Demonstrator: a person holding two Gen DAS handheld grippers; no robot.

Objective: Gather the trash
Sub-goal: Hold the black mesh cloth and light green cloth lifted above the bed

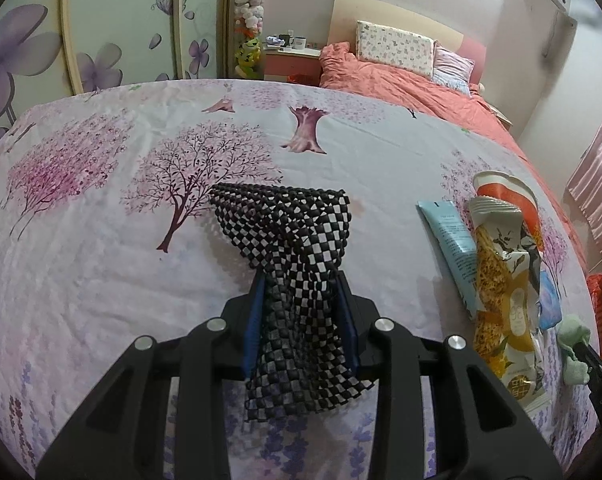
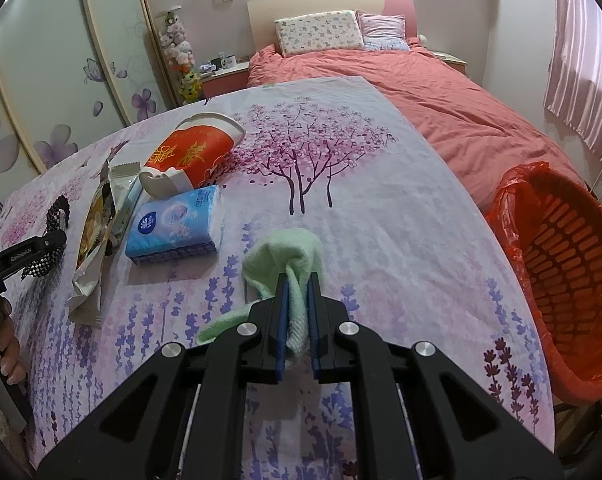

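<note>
Bedroom: coral-quilted bed [image 2: 401, 92], floral wardrobe doors [image 1: 101, 40], pink curtains [image 2: 581, 52]

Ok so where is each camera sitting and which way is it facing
Left wrist: on the left tool, looking forward and down at the floral tablecloth; its fingers clamp a black checkered mesh.
Right wrist: on the right tool, facing the tablecloth and bed; it clamps a green cloth.
Shared: snack wrapper, red paper cup, tablecloth, each other's tool.
</note>
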